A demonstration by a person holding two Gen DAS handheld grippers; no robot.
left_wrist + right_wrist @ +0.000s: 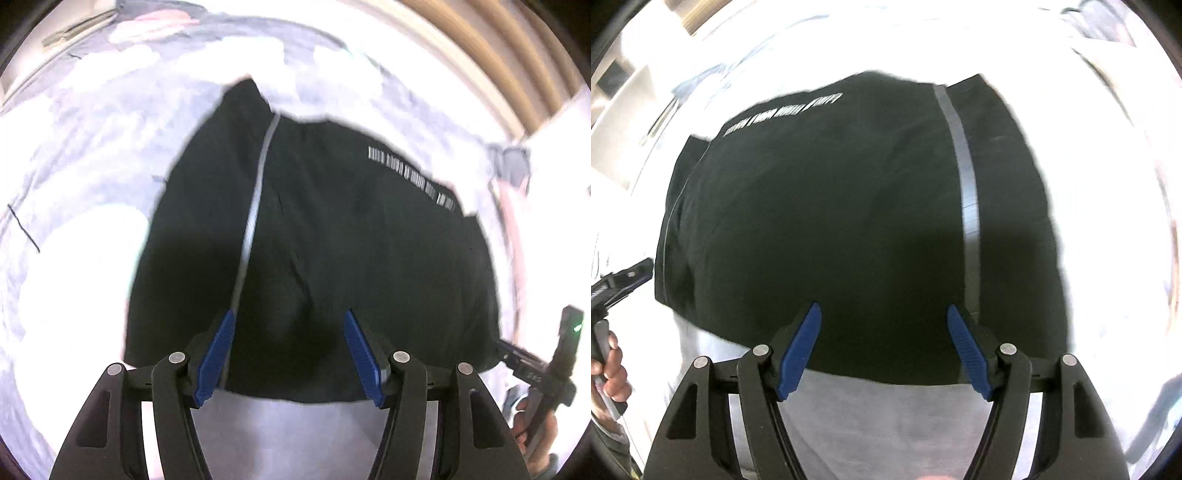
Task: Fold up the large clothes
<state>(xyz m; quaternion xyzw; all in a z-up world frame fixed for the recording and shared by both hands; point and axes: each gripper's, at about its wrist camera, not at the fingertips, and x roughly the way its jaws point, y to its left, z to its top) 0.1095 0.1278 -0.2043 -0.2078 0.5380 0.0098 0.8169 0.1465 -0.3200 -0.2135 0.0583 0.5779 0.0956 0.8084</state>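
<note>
A black garment (pixel 332 240) lies folded on a pale, very bright surface (pixel 74 295) that looks like a bed sheet with a faint grey pattern. The cloth forms a compact dark block, and its near edge is straight and lies just in front of both tools. A narrow grey stripe (pixel 255 206) runs along the garment from the far edge toward the near edge, and a short line of white printed text (pixel 410 173) sits near the far corner; the letters are too blurred to read.

The left gripper (pixel 290 354) points down at the garment. Its two blue pads (pixel 216 363) stand wide apart and nothing is between them; they do not touch the cloth. In the right wrist view the right gripper (pixel 884 350) is in the same state: its blue fingers (pixel 799 354) are spread wide above the near edge of the black garment, with no cloth pinched.

Each camera also catches the other tool at the border of its picture. In the right wrist view, a hand (pixel 611 369) closes around the handle of the left tool, at the left side. Wooden slats (pixel 498 55) appear in the far corner of the left wrist view.
</note>
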